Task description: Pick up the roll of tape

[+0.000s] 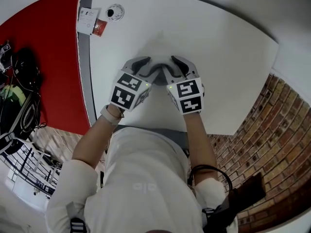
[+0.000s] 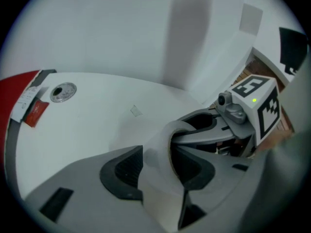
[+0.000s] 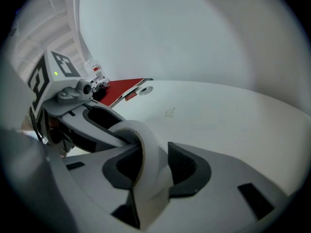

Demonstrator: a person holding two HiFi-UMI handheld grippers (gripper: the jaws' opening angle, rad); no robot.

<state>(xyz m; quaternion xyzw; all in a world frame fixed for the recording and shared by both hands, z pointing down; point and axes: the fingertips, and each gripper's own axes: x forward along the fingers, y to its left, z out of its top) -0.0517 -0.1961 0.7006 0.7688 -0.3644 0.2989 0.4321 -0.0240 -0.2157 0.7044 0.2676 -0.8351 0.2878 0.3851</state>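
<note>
The roll of tape (image 2: 156, 147) is white with a brown inner core, and both grippers hold it at once over the white table (image 1: 218, 57). My left gripper (image 2: 156, 168) is shut on the roll's wall, one pad outside and one inside the ring. From the opposite side my right gripper (image 3: 151, 165) is shut on the roll of tape (image 3: 151, 144) in the same way. In the head view the left gripper (image 1: 145, 68) and right gripper (image 1: 173, 68) meet tip to tip, and the roll is hidden between them.
A round metal disc (image 1: 115, 12) is set in the table's far left part, beside a white card and red tag (image 1: 88, 21) at the edge. A small clear scrap (image 2: 135, 111) lies on the table. Red surface (image 1: 43, 57) lies left, brick (image 1: 277, 130) right.
</note>
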